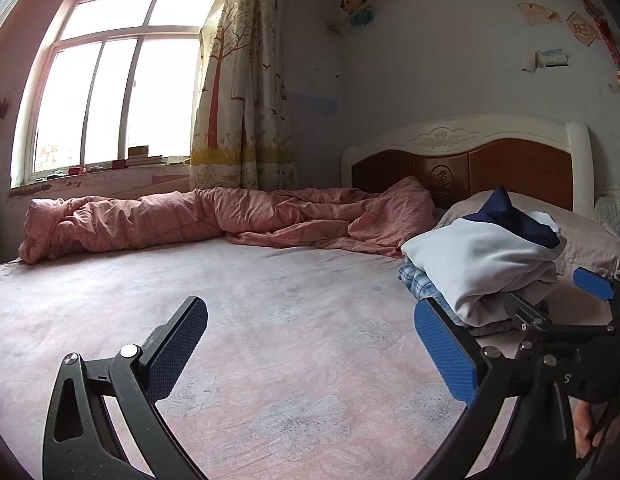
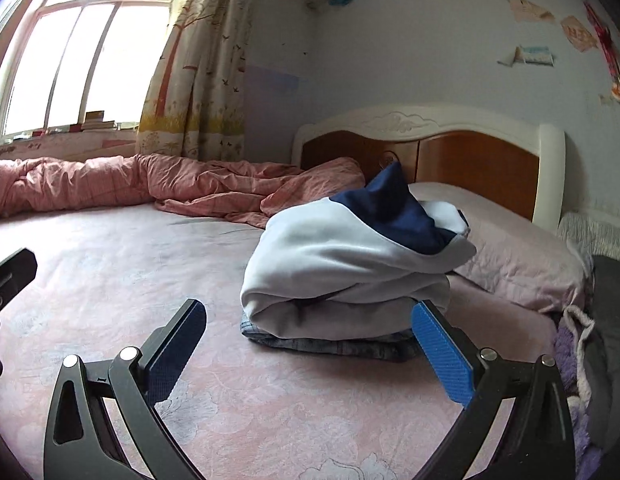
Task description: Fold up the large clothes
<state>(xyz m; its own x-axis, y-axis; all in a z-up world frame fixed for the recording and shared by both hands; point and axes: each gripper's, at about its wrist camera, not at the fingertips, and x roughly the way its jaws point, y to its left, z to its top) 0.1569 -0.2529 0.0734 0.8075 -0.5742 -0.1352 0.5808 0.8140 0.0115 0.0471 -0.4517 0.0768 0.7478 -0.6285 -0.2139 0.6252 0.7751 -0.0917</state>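
A folded white garment with a navy blue part [image 2: 350, 264] lies on top of a folded plaid garment [image 2: 334, 344] on the pink floral bed sheet [image 2: 269, 400], near the pillow. The stack also shows in the left wrist view [image 1: 482, 264] at the right. My left gripper [image 1: 310, 352] is open and empty above the bare sheet, left of the stack. My right gripper [image 2: 310, 348] is open and empty, just in front of the stack; its blue pad [image 2: 442, 356] sits by the stack's right corner. The right gripper also shows in the left wrist view [image 1: 558, 312].
A crumpled pink quilt [image 1: 213, 216] runs along the far side of the bed under the window [image 1: 109, 88]. A pink pillow [image 2: 518, 248] lies by the wooden headboard [image 2: 470, 156]. Dark and purple fabrics [image 2: 586, 360] lie at the bed's right edge.
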